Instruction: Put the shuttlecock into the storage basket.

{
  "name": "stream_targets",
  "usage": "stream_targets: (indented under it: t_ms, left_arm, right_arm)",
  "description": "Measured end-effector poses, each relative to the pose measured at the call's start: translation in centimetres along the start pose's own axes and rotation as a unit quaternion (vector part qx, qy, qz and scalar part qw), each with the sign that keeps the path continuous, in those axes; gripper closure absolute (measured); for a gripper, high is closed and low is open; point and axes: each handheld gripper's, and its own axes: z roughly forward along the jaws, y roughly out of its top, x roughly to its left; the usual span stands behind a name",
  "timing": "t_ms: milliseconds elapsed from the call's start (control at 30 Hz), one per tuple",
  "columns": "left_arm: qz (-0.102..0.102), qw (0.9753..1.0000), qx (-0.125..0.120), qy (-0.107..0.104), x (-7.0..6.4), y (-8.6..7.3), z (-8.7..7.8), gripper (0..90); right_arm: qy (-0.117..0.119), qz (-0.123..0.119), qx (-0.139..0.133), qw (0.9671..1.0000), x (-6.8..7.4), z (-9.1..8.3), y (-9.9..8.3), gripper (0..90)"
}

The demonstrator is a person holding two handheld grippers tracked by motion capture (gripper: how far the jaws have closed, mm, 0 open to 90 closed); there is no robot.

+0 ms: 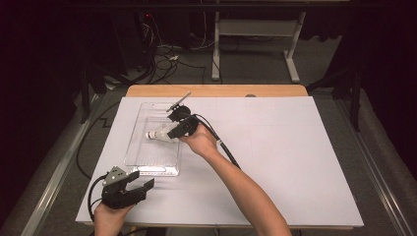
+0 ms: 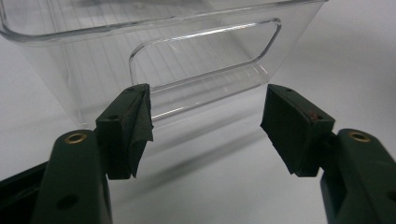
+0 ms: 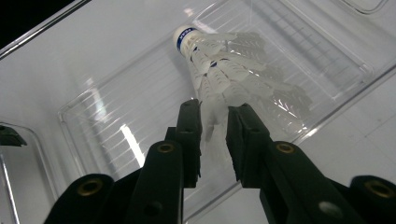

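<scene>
Over the clear tray (image 1: 132, 147), right tongs (image 3: 214, 122) clamp the shuttlecock (image 3: 224, 70) (feather end); left tongs (image 2: 205, 126) gape.

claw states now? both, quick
Left claw: open, empty, facing the bin.
Right claw: shut on shuttlecock, over the bin.

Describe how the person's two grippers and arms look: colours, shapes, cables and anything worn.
Both grippers are black, each with two blocky jaws carrying brass-coloured rivets. The left gripper bears a grey three-cornered plate on top and trails a black cable looping off the table edge. The right gripper trails a thick black cable across the white table. Both forearms are bare, with no sleeves, gloves or watch visible.
</scene>
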Motion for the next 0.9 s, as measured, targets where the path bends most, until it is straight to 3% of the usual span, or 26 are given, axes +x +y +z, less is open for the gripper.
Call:
stream_targets:
  t_ms: [200,433,600,900]
  left_arm:
    - [-0.001,1.0,0.002,0.0,0.0,0.0,0.0,34.0]
    - [-0.001,1.0,-0.002,0.0,-0.1,0.0,0.0,34.0]
    - [0.0,1.0,0.0,-0.001,0.0,0.0,0.0,34.0]
    - [-0.002,1.0,-0.001,0.001,-0.1,0.0,0.0,34.0]
  right_arm:
    - [-0.004,-0.002,0.004,1.0,0.1,-0.5,-0.1,84.5]
    - [-0.011,-0.002,0.005,0.9999,-0.1,0.1,-0.1,89.4]
    - [-0.013,0.005,-0.001,0.9999,-0.2,0.2,0.0,86.0]
    - [-0.018,0.0,-0.016,0.9997,0.0,-1.1,-0.3,78.2]
